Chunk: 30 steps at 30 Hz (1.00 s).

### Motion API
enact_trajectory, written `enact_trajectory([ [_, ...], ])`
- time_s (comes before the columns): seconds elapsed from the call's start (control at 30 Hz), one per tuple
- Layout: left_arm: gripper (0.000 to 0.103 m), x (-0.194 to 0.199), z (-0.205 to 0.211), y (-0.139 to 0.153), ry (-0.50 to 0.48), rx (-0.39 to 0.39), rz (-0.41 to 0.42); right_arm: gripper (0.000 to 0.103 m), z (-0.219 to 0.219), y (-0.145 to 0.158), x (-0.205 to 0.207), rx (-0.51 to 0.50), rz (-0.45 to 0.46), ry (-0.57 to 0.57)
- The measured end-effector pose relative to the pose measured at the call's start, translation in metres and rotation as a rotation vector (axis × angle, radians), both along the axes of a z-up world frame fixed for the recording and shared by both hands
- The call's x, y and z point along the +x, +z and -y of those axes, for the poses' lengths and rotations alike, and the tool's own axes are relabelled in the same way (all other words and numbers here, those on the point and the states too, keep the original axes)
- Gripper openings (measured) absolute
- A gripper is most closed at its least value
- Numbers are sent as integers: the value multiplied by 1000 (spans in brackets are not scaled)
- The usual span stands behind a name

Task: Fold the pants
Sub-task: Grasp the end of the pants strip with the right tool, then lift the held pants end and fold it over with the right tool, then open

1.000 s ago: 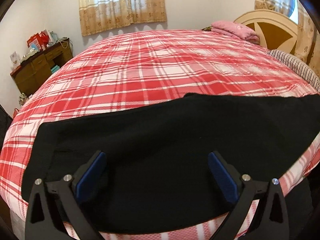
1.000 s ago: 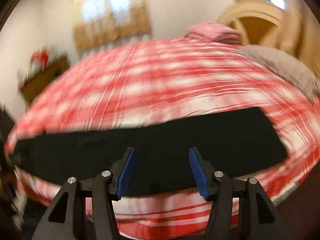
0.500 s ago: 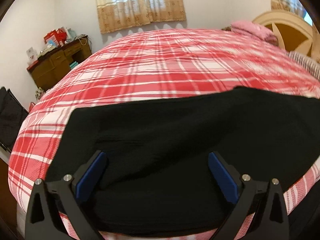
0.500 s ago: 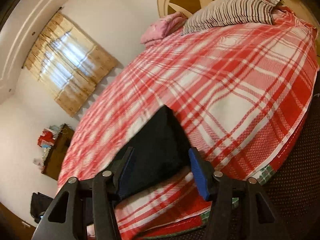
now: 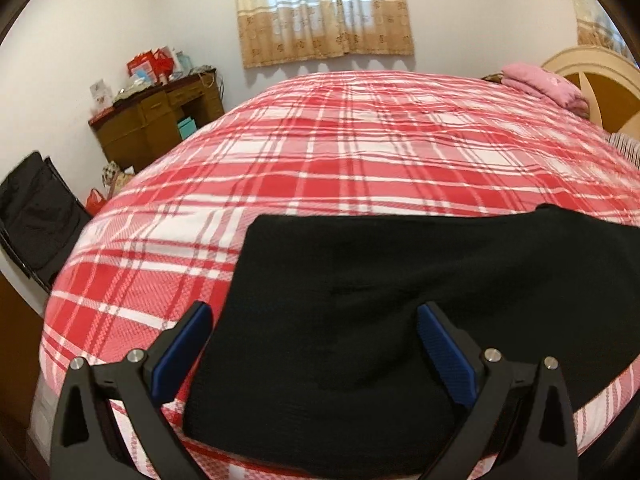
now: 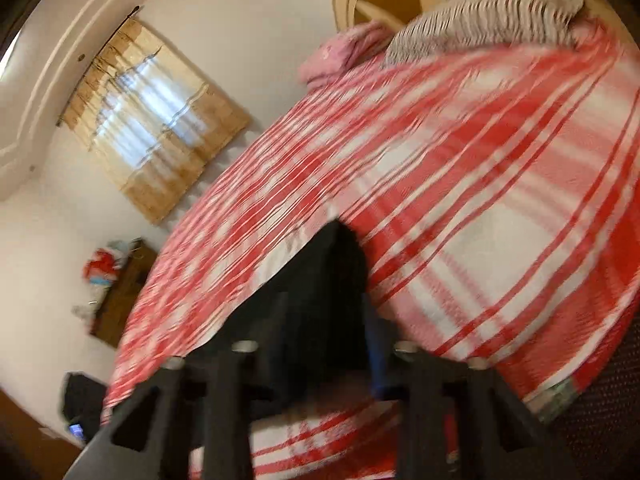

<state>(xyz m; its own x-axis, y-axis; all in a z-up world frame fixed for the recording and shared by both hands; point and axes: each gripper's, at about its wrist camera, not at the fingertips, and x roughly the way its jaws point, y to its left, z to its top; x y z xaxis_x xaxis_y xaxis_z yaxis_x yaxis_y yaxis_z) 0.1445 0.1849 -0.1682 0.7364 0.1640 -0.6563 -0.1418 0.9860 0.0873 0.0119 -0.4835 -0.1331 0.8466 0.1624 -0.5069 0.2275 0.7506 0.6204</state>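
A: Left wrist view: the pants (image 5: 400,300) sit further right than a second ago, with their left end now between the fingers of the left gripper (image 5: 316,352). Jaws spread, nothing pinched. Long axis runs left-right along the near edge of the bed (image 5: 360,152).

B: Right wrist view: more rolled, blurred. The right gripper (image 6: 320,344) has just been closing, with the pants' end (image 6: 324,280) between its fingers; whether it grips, I cannot tell.

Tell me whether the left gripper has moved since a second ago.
Yes. The left gripper has slid toward the pants' left end: the wooden desk now sits further right in its view.
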Motion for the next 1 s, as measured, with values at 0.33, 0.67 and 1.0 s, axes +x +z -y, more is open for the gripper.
enact_trajectory([
  [0.33,103,1,-5,-6,-9,-46,25,18,-10,11,-6,-13,54,-10],
  [0.67,103,3,-5,-6,-10,-50,30,17,-77,69,-5,-175,188,116],
  [1.0,103,0,-4,-9,-9,-50,45,16,-142,90,16,-231,199,256],
])
